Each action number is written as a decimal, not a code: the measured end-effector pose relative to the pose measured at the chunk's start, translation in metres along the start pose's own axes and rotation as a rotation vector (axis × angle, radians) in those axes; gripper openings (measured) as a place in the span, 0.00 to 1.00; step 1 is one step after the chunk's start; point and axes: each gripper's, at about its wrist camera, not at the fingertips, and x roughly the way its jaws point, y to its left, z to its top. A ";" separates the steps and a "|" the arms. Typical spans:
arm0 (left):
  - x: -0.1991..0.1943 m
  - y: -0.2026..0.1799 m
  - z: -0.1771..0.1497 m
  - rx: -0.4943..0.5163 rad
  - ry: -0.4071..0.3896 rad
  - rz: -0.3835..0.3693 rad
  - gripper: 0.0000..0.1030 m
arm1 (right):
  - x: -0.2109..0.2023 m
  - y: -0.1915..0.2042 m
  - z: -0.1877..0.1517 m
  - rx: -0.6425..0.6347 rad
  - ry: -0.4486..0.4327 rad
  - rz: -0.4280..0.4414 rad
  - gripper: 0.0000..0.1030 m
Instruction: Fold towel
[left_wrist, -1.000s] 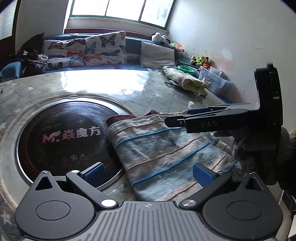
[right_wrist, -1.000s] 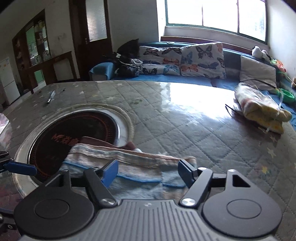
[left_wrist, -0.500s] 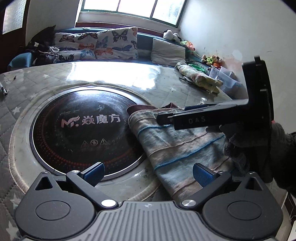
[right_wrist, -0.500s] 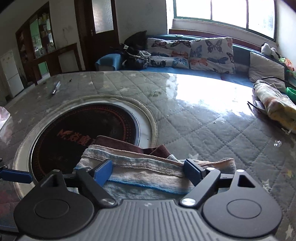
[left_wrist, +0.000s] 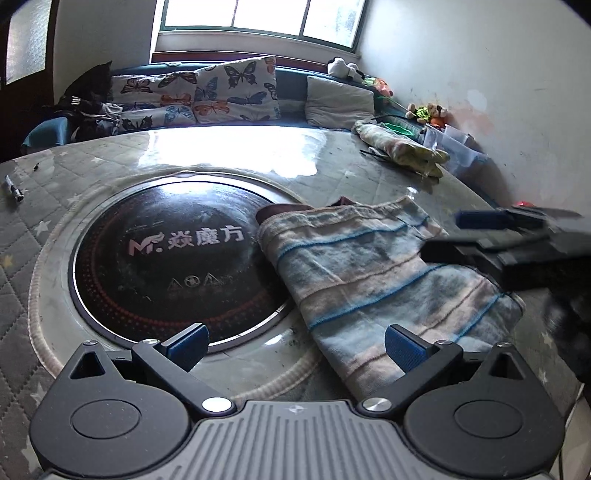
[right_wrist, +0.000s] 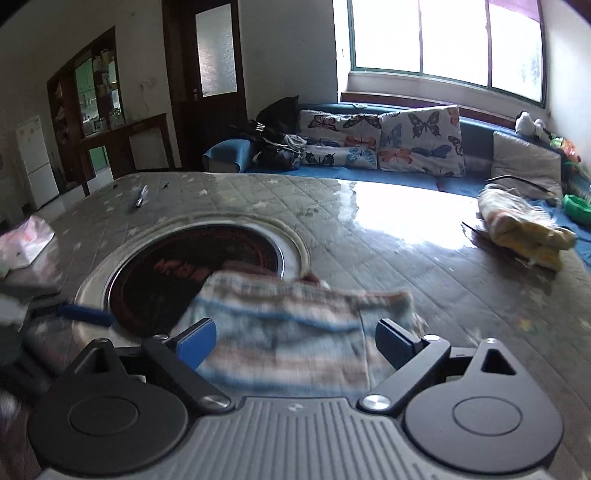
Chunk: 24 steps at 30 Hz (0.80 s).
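We see our left gripper (left_wrist: 293, 341) low in the bottom of the left wrist frame, its blue-padded fingers (left_wrist: 186, 341) spread wide with nothing between them. One pad sits over the rim of the dark round cooktop (left_wrist: 166, 254), the other over the near edge of the towel (left_wrist: 373, 273).

The striped towel lies folded on the quilted table (left_wrist: 229, 155), right of centre, its far corner overlapping the cooktop.

At the right edge our right gripper (left_wrist: 517, 236) enters sideways and blurred; from that view we cannot tell its gap. In the right wrist frame its fingers (right_wrist: 393, 341) are wide apart above the towel, gripping nothing.

A second folded cloth (right_wrist: 524, 225) lies at right.
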 end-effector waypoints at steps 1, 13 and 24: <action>0.000 -0.003 -0.001 0.012 -0.001 -0.001 1.00 | -0.006 0.000 -0.006 -0.004 -0.005 0.004 0.92; -0.022 -0.024 -0.031 0.185 -0.004 -0.029 1.00 | -0.046 0.002 -0.058 0.045 -0.040 0.089 0.92; -0.013 -0.045 -0.045 0.257 -0.024 0.054 1.00 | -0.048 -0.005 -0.068 0.101 -0.041 0.090 0.92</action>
